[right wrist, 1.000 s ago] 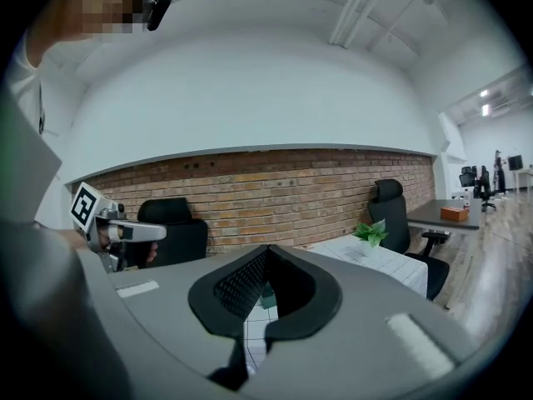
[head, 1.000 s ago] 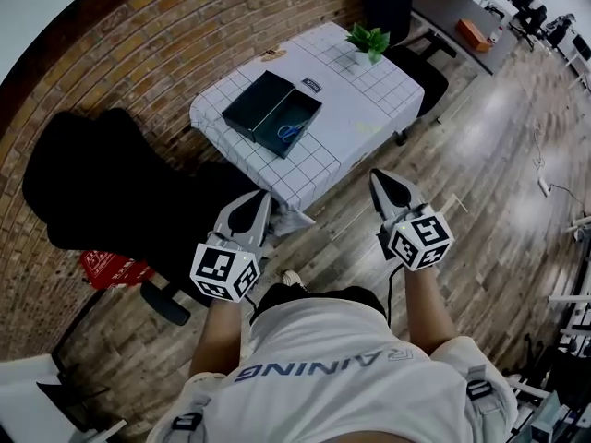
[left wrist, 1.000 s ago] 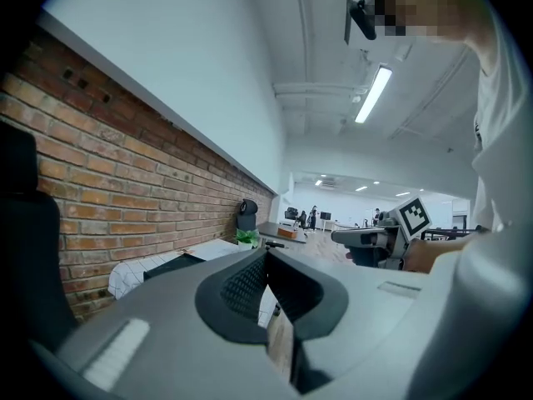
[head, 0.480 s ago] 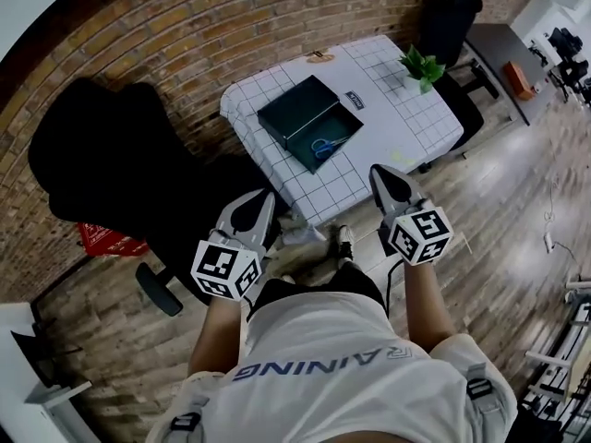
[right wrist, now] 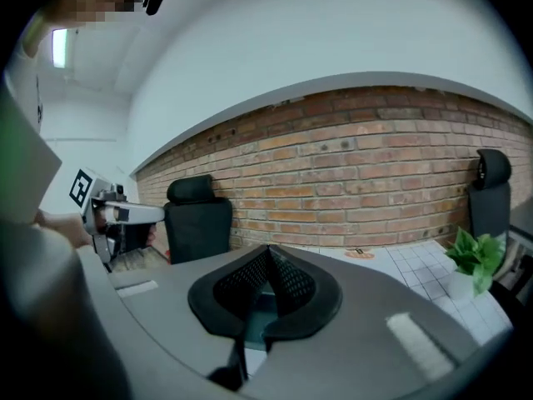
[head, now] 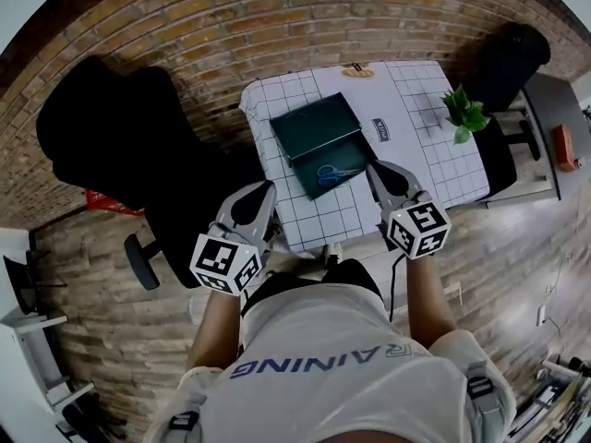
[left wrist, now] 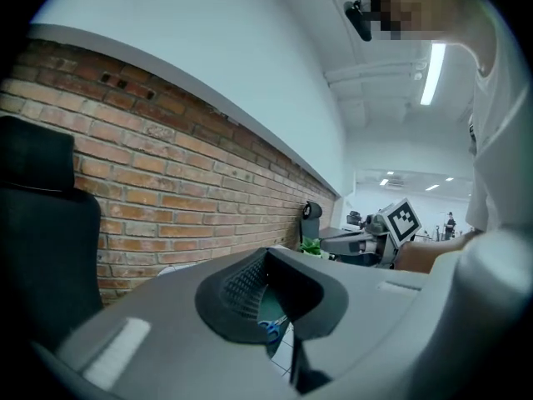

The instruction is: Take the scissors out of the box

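Note:
A dark green open box [head: 319, 137] lies on a table with a white checked cloth [head: 425, 160]. Blue-handled scissors [head: 329, 175] rest inside the box at its near end; in the left gripper view the scissors [left wrist: 271, 330] peek through the gap under the jaws. My right gripper [head: 374, 170] is shut and empty, its tip over the table's near part just right of the scissors. My left gripper [head: 264, 189] is also shut and empty, off the table's left front corner. Both point roughly level at the brick wall.
A potted plant [head: 464, 113] stands on the table's right side, with a small card [head: 380, 129] near the box. A black chair [head: 120, 146] sits left of the table and another [head: 512, 58] at the far right. The brick wall [head: 231, 26] is behind.
The person has walked up to the table, so table and box now lie straight ahead and much nearer. Both grippers stay shut; the right tip now reaches over the table's edge.

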Available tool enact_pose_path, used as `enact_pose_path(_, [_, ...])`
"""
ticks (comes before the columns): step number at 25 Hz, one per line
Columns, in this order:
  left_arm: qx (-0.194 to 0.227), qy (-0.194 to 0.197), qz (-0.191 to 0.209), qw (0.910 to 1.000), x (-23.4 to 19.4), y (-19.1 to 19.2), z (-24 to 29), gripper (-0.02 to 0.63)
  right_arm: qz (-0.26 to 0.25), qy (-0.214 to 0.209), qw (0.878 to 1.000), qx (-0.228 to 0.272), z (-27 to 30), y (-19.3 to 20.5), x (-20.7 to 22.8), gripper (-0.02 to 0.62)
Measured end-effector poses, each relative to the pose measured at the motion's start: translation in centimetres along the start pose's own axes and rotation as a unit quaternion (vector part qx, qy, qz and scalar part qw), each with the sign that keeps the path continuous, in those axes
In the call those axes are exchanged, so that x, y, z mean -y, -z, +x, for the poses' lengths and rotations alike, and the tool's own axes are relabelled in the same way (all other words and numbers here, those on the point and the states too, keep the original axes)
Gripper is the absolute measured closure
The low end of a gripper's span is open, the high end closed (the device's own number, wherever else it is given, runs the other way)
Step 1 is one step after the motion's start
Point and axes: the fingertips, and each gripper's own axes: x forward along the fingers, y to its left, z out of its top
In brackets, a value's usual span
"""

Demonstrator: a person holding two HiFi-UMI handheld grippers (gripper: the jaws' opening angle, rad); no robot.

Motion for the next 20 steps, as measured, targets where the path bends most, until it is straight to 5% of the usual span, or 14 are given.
enact_pose_path(5, [-0.004, -0.076, -0.017, 0.9969, 0.0, 0.9, 1.6, 0.604, -0.062, -0.086, 0.991, -0.081, 4.9, 2.0, 2.2, 0.581])
enact_pose_path(13, [-0.01, -0.175, -0.065, 0.9824, -1.4, 4.2, -0.5, 0.604, -0.157, -0.186, 0.948, -0.205, 10.8, 7.0, 0.6, 0.566])
enact_pose_path(16, [-0.013, -0.186, -0.073, 0.9797, -2.7, 4.9, -0.9, 0.604, -0.209, -0.207, 0.912, -0.286, 12.1, 10.9, -0.1, 0.531])
enact_pose_path(20, [-0.013, -0.193, -0.093, 0.9767, -3.4, 5.9, -0.7, 0.604, -0.291, -0.245, 0.841, -0.384, 12.7, 16.7, -0.9, 0.46])
